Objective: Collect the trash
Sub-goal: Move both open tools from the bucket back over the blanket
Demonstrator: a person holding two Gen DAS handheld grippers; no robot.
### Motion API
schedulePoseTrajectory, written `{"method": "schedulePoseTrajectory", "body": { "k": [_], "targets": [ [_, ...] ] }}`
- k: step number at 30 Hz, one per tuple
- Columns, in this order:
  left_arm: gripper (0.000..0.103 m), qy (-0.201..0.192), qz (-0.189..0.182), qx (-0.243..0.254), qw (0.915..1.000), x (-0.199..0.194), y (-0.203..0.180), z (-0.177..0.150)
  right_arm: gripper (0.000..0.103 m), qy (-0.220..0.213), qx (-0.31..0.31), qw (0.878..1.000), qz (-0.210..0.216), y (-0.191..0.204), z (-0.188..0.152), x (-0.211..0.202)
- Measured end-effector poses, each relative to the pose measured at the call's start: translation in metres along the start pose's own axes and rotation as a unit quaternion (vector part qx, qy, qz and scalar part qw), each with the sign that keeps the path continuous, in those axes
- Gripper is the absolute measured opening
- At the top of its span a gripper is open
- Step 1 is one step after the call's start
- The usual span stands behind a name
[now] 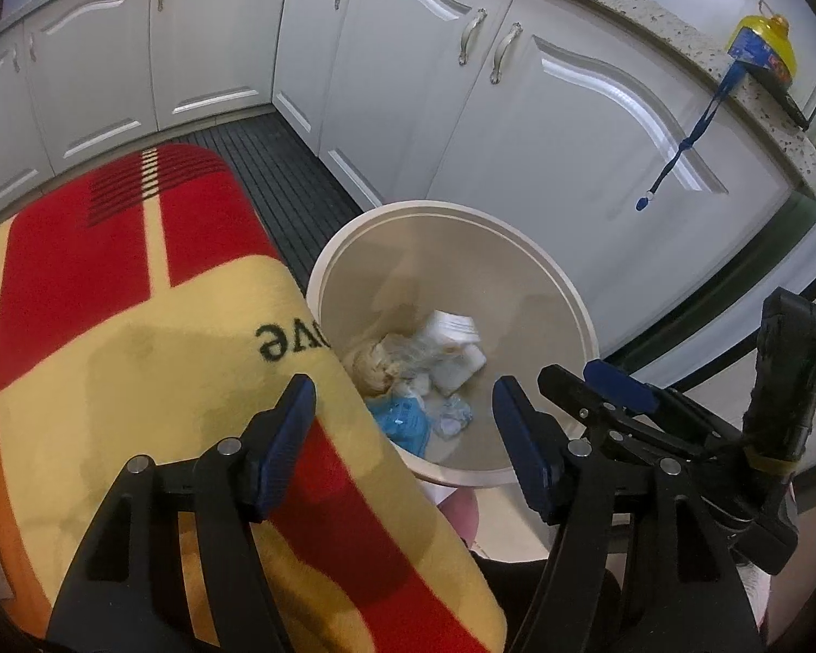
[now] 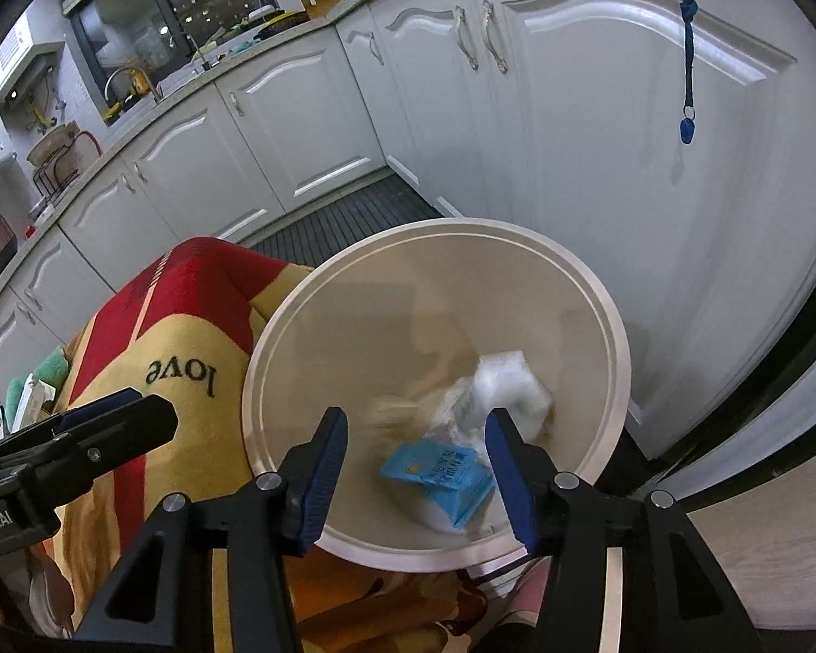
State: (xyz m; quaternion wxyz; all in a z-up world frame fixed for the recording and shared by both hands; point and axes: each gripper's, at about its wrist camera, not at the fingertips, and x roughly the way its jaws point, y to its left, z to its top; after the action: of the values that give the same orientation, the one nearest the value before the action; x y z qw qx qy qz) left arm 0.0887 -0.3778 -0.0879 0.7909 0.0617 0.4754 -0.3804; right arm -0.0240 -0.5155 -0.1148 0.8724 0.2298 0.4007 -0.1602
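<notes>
Kitchen floor: upright, open-topped bin [image 2: 598,315]

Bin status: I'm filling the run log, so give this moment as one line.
bin: holds trash | blue packet: inside | left tool: open, empty | right tool: open, empty, above bin

White panelled cabinets [image 1: 397,81] are set in an L under a speckled countertop [image 1: 680,27]; a dark ribbed mat [image 1: 277,174] is laid in the corner.
</notes>
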Motion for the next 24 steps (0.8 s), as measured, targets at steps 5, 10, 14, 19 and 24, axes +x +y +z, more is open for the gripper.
{"method": "schedulePoseTrajectory", "body": {
  "k": [5, 10, 14, 19, 24],
  "targets": [
    [0.067, -0.009, 0.005, 0.001, 0.9999, -0.007, -0.001, 0.000, 0.051, -0.002, -0.005, 1.000, 0.003, 0.004, -0.002, -0.004],
    [0.067, -0.015, 0.010, -0.002, 0.9998, -0.014, 0.001, -0.002, 0.053, -0.005, -0.010, 1.000, 0.005, 0.010, -0.005, -0.009],
    [0.067, -0.018, 0.014, -0.003, 0.9997, -0.020, 0.003, -0.005, 0.056, -0.008, -0.010, 1.000, 0.008, 0.012, -0.006, -0.013],
    [0.067, -0.028, 0.026, -0.001, 0.9993, -0.031, 0.005, -0.010, 0.057, -0.010, -0.015, 1.000, 0.013, 0.018, -0.007, -0.020],
    [0.067, -0.035, 0.039, 0.001, 0.9986, -0.044, 0.010, -0.016, 0.057, -0.016, -0.024, 0.999, 0.020, 0.029, -0.008, -0.029]
  ]
}}
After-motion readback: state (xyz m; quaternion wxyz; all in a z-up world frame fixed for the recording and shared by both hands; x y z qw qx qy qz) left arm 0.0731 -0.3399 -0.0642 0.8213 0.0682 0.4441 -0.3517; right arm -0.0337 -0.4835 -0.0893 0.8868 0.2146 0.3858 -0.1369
